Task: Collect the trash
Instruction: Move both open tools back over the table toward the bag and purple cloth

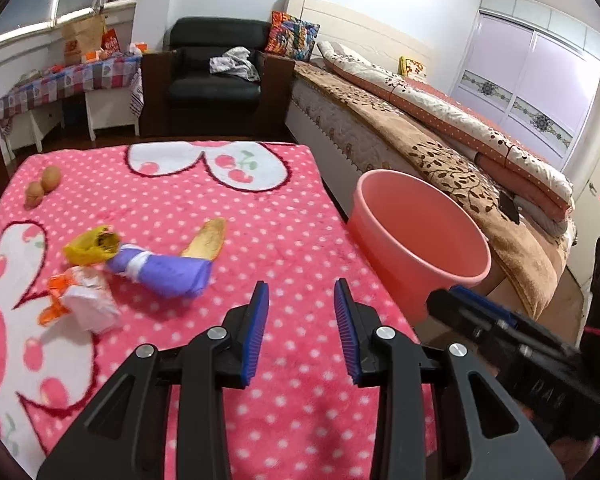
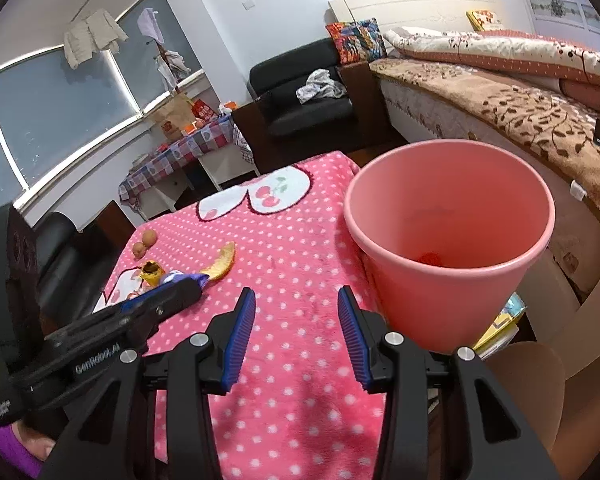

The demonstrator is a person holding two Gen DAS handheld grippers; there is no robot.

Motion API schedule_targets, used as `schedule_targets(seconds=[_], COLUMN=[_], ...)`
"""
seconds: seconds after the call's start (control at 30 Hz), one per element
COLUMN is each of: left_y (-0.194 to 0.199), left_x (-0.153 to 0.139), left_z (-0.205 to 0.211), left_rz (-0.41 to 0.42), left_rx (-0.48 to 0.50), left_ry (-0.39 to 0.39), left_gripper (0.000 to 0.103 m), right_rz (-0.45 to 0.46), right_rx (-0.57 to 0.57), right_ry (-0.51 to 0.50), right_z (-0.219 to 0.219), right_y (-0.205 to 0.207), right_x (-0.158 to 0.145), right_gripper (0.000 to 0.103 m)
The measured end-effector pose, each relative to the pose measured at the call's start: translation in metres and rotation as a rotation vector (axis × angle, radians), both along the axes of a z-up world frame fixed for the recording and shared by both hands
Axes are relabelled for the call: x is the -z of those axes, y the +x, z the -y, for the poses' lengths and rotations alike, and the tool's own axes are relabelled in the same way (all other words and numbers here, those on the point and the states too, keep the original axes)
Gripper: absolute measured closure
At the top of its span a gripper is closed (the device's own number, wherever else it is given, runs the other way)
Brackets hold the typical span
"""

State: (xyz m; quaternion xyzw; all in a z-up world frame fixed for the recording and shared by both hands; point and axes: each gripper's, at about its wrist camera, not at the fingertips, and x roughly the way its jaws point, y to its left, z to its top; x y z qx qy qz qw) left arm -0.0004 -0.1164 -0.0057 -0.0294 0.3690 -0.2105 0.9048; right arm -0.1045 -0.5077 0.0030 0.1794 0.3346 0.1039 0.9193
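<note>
Two handheld grippers are hovering over a pink polka-dot table (image 1: 284,216) with the cleanup barely begun. The left gripper (image 1: 301,330) is standing partly open with nothing between its pads; the right gripper (image 2: 296,338) is likewise empty, its jaws parted. A pink bucket (image 2: 448,280) is sitting just beside the table's edge, holding only one small red scrap (image 2: 429,258) at its bottom. Still waiting on the table, well apart from the bucket, are a purple wrapper (image 1: 160,270), a yellow wrapper (image 1: 90,246), a peel (image 1: 206,238), an orange-and-white packet (image 1: 82,298) and two nuts (image 1: 44,186), farthest from the bucket.
</note>
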Motion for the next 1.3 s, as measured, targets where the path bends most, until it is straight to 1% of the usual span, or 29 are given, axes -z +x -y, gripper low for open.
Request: schedule_targets(seconds=[0.07,0.27,0.53,0.7,0.77,0.87,0.9,1.03,1.07,1.13,1.2,1.3], left_y=[-0.006,-0.017,-0.033,-0.043,-0.047,-0.051,-0.052,-0.058,-0.06,-0.062,-0.065,-0.071], left_x=[-0.004,-0.01,-0.009,-0.011,-0.012,-0.012,-0.012,-0.017,-0.018,-0.02,-0.021,-0.027], left_z=[-0.006,-0.031,-0.06,-0.075,-0.076,-0.077,-0.079,-0.093,-0.094,-0.096,-0.097,-0.099], left_rz=[0.031,0.071,0.08,0.076,0.074,0.068,0.066,0.075,0.078,0.082,0.086,0.108], left_rx=[-0.02,-0.108,-0.188,-0.226,-0.242,-0.283,-0.29,-0.303,-0.308,-0.337,-0.373,-0.4], left_ry=[0.023,0.036,0.06,0.052,0.066,0.118,0.116,0.054,0.049,0.07,0.11,0.128], left_gripper=[0.069,0.069,0.069,0.069,0.069,0.069,0.069,0.069,0.069,0.069,0.069,0.069], right_rz=[0.021,0.081,0.104,0.11,0.116,0.125,0.126,0.13,0.131,0.131,0.135,0.144], right_rx=[0.005,-0.007,-0.077,-0.111,-0.12,-0.126,-0.129,-0.145,-0.148,-0.156,-0.167,-0.184], right_ry=[-0.014,-0.067,-0.095,-0.101,-0.103,-0.102,-0.101,-0.095,-0.093,-0.086,-0.076,-0.07], right_z=[-0.004,-0.023,-0.053,-0.066,-0.07,-0.071,-0.071,-0.074,-0.074,-0.075,-0.077,-0.08], right_y=[-0.002,-0.01,-0.018,-0.028,-0.031,-0.034,-0.034,-0.036,-0.037,-0.038,-0.039,-0.039], right_x=[-0.005,-0.015,-0.016,-0.017,-0.019,-0.022,-0.022,-0.023,-0.023,-0.024,-0.025,-0.027], right_gripper=[0.061,0.06,0.06,0.059,0.056,0.055,0.055,0.054,0.053,0.053,0.053,0.053])
